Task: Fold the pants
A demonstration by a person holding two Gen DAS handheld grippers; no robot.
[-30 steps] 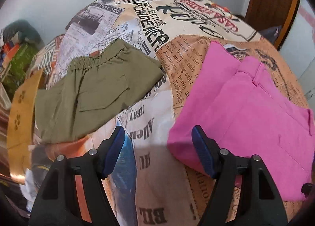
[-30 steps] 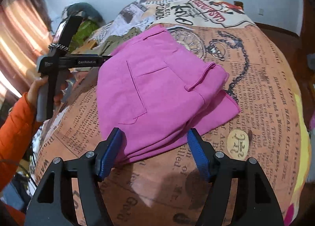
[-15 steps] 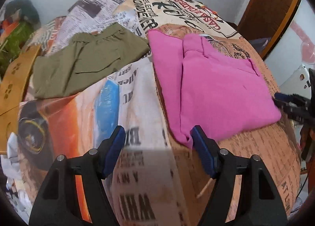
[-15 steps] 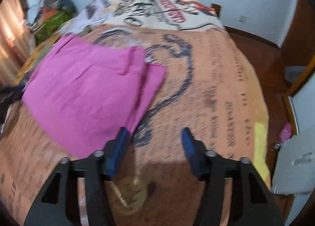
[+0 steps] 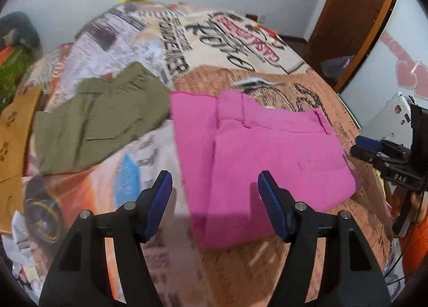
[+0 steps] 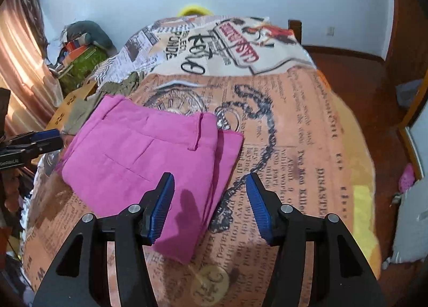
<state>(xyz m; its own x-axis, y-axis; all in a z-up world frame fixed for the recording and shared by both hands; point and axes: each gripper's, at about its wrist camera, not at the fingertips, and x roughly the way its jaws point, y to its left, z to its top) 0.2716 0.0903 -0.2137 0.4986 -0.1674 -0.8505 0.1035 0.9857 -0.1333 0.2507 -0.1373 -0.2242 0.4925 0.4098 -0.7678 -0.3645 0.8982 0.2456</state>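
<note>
A: Newsprint-patterned bedspread (image 5: 227, 47) is carrying the folded pink pants (image 5: 256, 152), olive pants (image 5: 99, 117) lying beside them?

B: Yes. I'm holding the left gripper (image 5: 215, 194) open, empty; right gripper (image 6: 210, 201) jaws are opening, gripping nothing.

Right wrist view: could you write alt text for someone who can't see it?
Folded pink pants lie on a bed covered with a newspaper-print bedspread. In the foreground the right hand-held gripper hovers over their near corner, blue-padded jaws opening with nothing gripped. The other hand-held gripper pokes in at the left edge.
</note>
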